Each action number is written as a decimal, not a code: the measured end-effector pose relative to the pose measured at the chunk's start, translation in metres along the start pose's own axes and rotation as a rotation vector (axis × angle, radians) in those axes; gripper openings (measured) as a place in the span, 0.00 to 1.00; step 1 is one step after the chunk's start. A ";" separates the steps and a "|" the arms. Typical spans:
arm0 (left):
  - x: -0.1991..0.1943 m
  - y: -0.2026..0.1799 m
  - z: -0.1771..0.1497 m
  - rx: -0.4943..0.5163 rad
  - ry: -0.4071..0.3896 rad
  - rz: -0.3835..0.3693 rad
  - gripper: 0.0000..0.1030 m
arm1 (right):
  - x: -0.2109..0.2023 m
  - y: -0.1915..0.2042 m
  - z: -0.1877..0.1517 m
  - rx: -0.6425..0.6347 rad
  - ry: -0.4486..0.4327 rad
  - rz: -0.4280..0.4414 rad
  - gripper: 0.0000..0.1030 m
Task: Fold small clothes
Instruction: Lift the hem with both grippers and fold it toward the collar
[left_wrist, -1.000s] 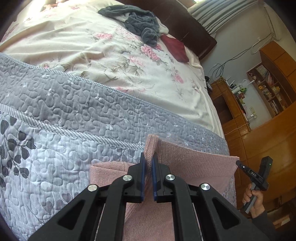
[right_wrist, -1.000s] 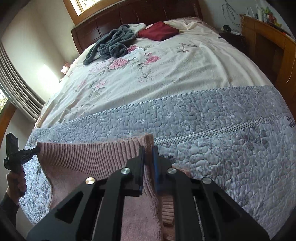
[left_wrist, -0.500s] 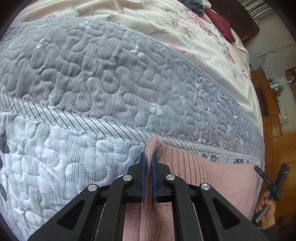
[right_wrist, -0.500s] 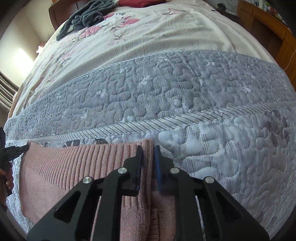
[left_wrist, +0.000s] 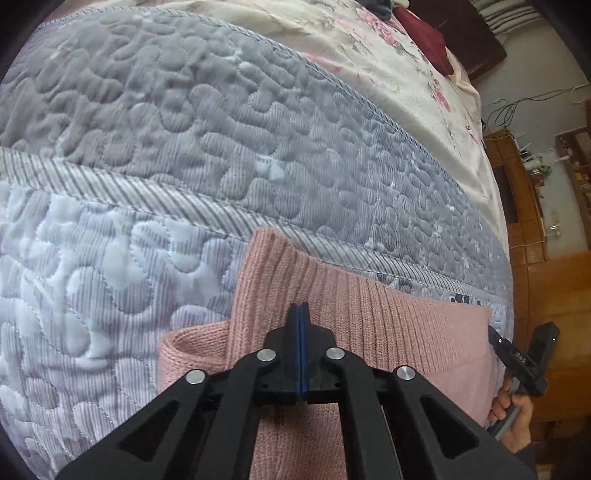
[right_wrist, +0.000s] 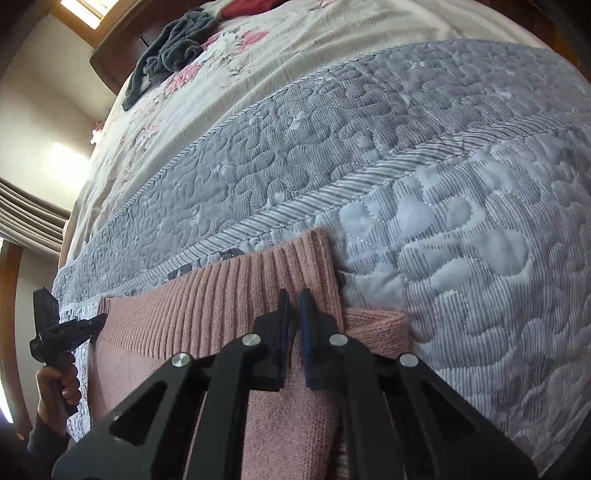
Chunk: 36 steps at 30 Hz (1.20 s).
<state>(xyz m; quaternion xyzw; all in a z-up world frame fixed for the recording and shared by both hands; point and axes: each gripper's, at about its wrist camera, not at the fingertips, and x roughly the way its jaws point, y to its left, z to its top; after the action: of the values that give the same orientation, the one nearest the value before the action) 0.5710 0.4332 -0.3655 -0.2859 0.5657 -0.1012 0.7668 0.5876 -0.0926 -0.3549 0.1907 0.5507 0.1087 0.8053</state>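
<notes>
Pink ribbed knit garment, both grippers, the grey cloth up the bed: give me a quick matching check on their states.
1 pink ribbed knit garment
2 dark grey towelling cloth
3 left gripper
4 right gripper

a fingers apart
b bunched on floral sheet
c lying on grey quilted cover
d fingers pressed together

Pairs: 1-c, 2-b, 3-d, 4-a

The bed (left_wrist: 476, 122) carried a grey quilted coverlet (left_wrist: 221, 122) with a pink knitted garment (left_wrist: 388, 325) flat on it, and farther up, on the floral sheet (right_wrist: 258, 62), lay a dark grey cloth (right_wrist: 173, 51) and a dark red item (left_wrist: 424, 33).
</notes>
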 end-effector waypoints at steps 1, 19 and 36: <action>-0.015 -0.004 -0.007 0.020 -0.016 -0.068 0.02 | -0.010 0.005 -0.003 -0.005 -0.015 0.021 0.12; -0.081 0.002 -0.153 0.170 -0.003 -0.206 0.04 | -0.077 0.035 -0.123 -0.104 0.109 0.261 0.19; -0.070 0.047 -0.220 0.011 0.069 -0.122 0.02 | -0.106 -0.029 -0.193 -0.034 0.121 0.043 0.01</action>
<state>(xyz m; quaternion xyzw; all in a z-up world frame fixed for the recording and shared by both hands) 0.3356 0.4338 -0.3777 -0.3117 0.5730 -0.1607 0.7408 0.3683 -0.1238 -0.3401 0.1818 0.5922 0.1467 0.7712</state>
